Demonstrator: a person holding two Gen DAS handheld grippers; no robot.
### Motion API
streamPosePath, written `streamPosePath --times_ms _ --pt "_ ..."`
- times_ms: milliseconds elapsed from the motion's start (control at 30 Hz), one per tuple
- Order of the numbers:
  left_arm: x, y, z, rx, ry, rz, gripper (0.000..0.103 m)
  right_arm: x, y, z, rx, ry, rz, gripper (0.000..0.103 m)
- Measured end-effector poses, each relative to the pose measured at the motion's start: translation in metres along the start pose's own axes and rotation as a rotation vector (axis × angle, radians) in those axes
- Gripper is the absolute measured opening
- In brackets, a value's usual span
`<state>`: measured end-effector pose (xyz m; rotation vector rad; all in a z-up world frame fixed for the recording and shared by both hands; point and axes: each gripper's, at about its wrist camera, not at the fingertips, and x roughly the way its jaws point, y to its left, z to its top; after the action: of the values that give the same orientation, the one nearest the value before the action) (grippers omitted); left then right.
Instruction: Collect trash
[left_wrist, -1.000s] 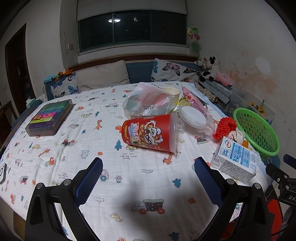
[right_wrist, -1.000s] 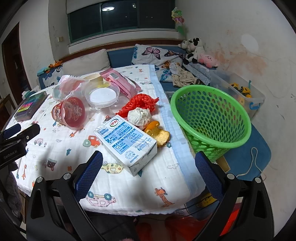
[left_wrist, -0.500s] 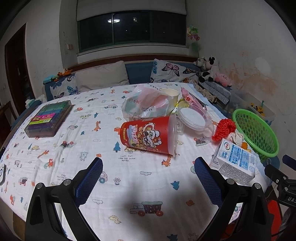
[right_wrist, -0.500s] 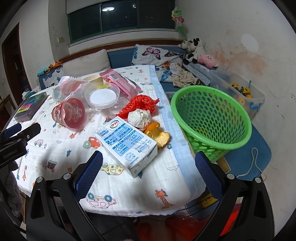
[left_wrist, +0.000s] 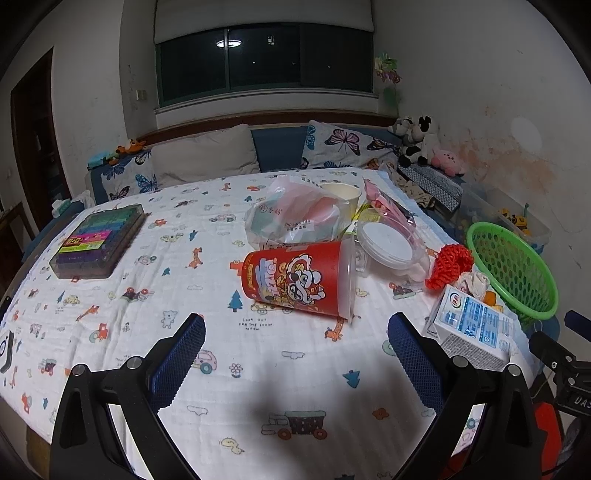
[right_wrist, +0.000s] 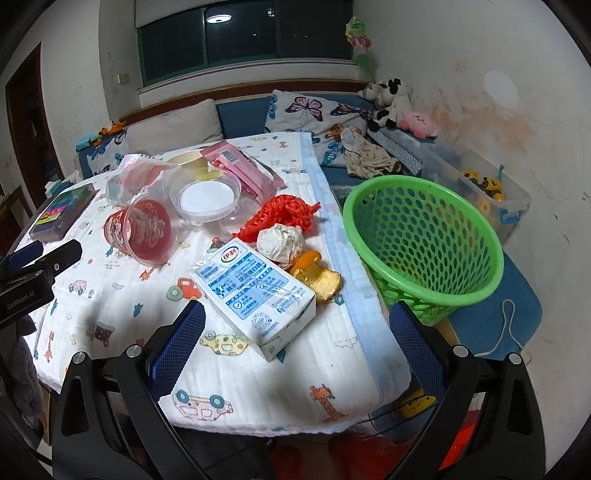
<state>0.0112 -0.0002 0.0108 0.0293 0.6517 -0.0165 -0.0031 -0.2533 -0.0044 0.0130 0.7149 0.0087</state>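
Hovering wide open and empty, left gripper (left_wrist: 295, 347) and right gripper (right_wrist: 297, 334); milk carton (right_wrist: 255, 286) near the table (right_wrist: 369, 332) edge, green basket (right_wrist: 424, 236) beside it empty.

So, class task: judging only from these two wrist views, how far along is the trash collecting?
Done: nothing visible; the green basket looks empty through its mesh. In hand: nothing; the left gripper and right gripper are both open and hold nothing. Left: everything still on the table, including the red cup on its side, milk carton, crumpled paper, red net and plastic bag.
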Motion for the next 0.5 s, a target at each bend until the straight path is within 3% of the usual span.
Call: streamPosePath --times_ms 500 --pt "0.0039 -0.0005 0.0088 0.007 -0.011 0.007 0.096 0.0028 0.0015 0.0083 -0.021 -0.01 0.003 0.099"
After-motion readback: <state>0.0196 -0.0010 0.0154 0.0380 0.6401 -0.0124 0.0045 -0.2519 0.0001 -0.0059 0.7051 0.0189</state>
